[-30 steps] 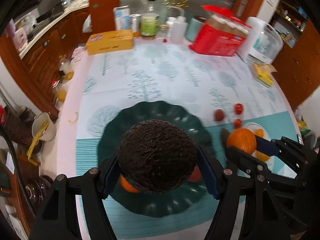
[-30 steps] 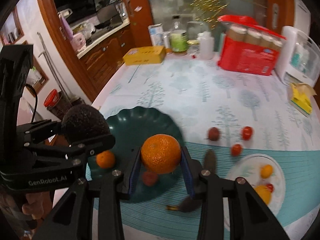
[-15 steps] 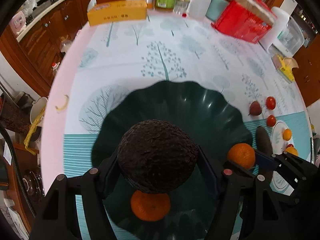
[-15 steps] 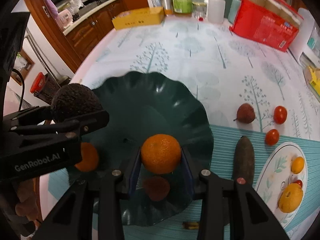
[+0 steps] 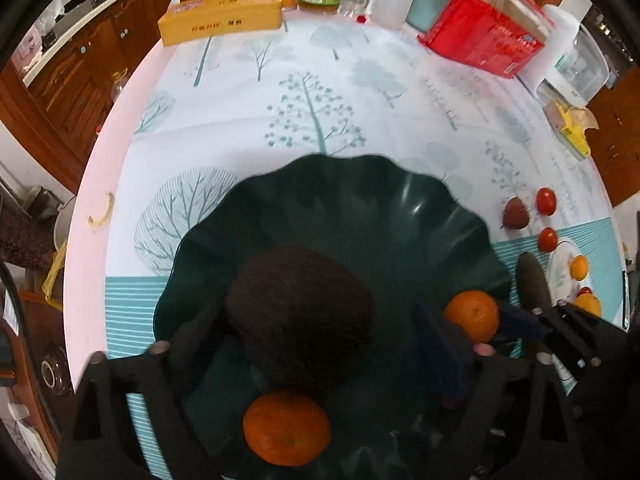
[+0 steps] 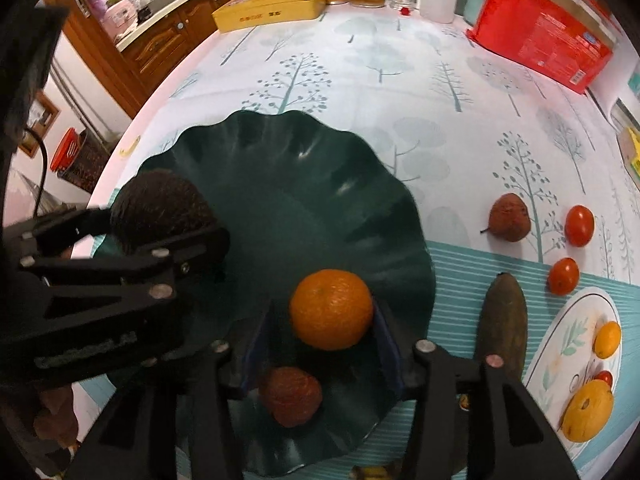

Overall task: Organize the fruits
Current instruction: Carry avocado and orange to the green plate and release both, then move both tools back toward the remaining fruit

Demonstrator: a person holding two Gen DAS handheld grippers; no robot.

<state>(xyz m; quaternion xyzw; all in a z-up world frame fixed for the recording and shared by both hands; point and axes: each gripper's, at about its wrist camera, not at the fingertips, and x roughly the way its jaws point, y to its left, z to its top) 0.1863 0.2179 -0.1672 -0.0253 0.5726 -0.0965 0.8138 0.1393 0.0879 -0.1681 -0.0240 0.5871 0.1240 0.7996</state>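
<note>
A dark green wavy bowl (image 5: 360, 200) (image 6: 280, 168) sits on the tree-print tablecloth. My left gripper (image 5: 316, 332) has spread its jaws; the dark avocado (image 5: 300, 316) (image 6: 160, 208) sits between them over the bowl's near side, touching only the left finger if at all. A small orange (image 5: 286, 432) lies in the bowl below it. My right gripper (image 6: 326, 320) is shut on an orange (image 6: 330, 308) (image 5: 472, 314) over the bowl, above a reddish fruit (image 6: 290, 396).
Right of the bowl lie a brown pear (image 6: 508, 218), two tomatoes (image 6: 579, 220) (image 6: 563, 276), a long dark fruit (image 6: 502, 320) and a white plate (image 6: 560, 328) with yellow fruits. A yellow box (image 5: 220, 16), bottles and a red box (image 5: 484, 32) stand at the far edge.
Both grippers moved lower into the bowl. The left jaws opened wider around the avocado. The right gripper still holds its orange.
</note>
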